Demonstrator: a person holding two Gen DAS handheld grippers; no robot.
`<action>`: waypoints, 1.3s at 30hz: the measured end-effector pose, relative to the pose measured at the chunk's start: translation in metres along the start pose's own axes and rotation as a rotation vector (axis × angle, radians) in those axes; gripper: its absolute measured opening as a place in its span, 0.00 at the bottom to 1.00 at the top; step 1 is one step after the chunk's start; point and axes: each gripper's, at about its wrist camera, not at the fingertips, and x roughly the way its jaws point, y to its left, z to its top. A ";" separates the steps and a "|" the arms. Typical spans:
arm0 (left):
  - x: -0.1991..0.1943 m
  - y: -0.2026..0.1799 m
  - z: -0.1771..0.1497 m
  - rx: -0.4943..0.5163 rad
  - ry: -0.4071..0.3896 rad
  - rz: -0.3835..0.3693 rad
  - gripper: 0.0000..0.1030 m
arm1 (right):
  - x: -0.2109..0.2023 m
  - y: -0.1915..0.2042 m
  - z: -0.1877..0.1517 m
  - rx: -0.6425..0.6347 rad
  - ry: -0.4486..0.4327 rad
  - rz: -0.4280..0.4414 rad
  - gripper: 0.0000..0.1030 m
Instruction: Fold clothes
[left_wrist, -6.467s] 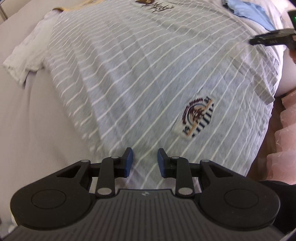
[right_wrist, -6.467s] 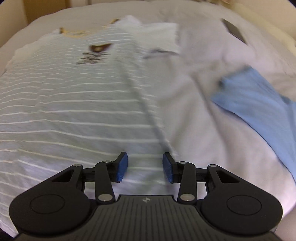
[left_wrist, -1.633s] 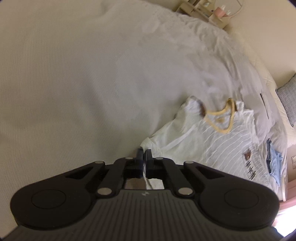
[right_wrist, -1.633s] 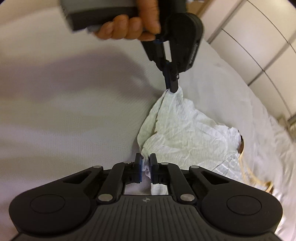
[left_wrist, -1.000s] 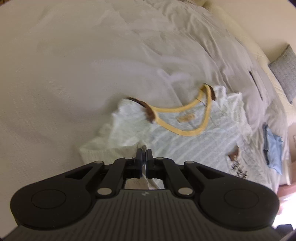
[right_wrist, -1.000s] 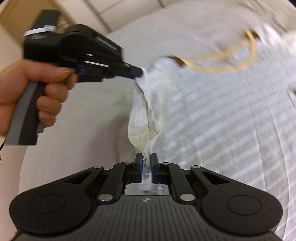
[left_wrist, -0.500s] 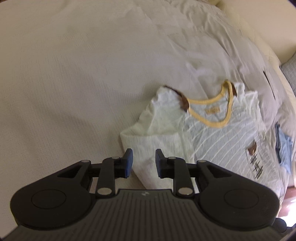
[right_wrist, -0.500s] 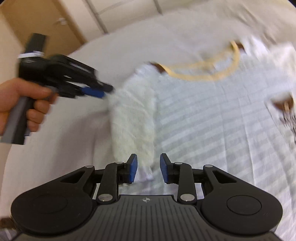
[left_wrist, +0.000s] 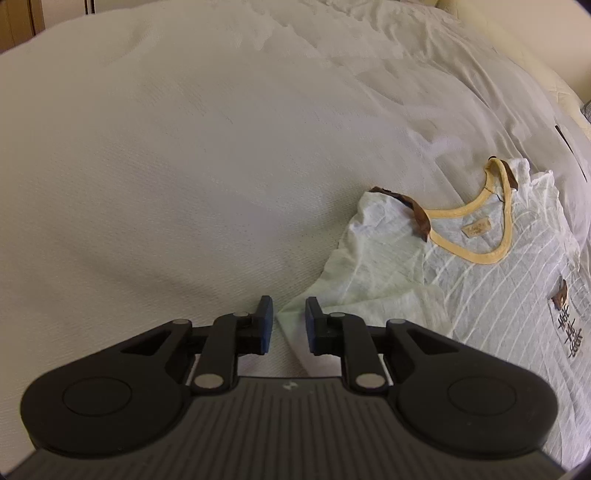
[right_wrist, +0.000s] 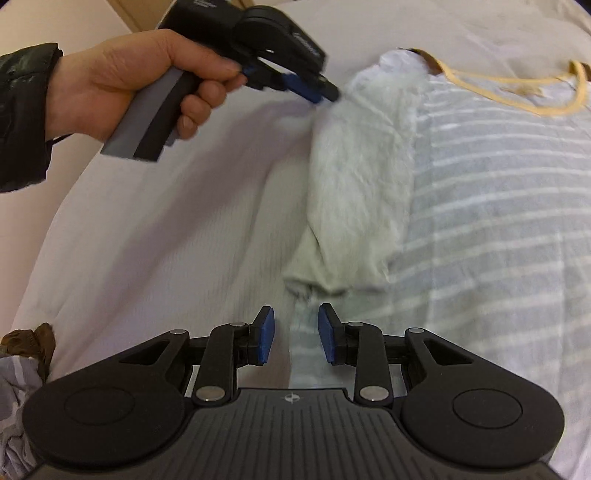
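Right wrist view: your right tongs (right_wrist: 293, 332) gape narrowly, empty, over the striped shirt (right_wrist: 480, 206) lying on the bed (right_wrist: 166, 221); your left tongs (left_wrist: 287, 325), closing, grip nothing beside its folded sleeve (left_wrist: 376, 273).

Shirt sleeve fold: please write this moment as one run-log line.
step: sleeve folded onto shirt | left gripper: closing, empty | right gripper: open, empty

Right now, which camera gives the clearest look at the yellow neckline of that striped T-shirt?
The left wrist view: the yellow neckline of the striped T-shirt shows sharply as a whole loop, with the label inside it. The right wrist view catches only a blurred part of the neckline at its top right edge.
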 end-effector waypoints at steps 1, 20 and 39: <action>-0.008 0.000 -0.003 0.005 -0.009 -0.004 0.15 | -0.005 0.000 -0.002 0.007 -0.002 -0.006 0.30; -0.078 -0.109 -0.174 0.416 -0.040 0.075 0.17 | -0.003 -0.057 0.023 0.372 -0.083 0.003 0.32; -0.075 -0.126 -0.157 0.409 -0.108 0.067 0.18 | -0.035 -0.048 0.022 0.277 -0.173 -0.134 0.24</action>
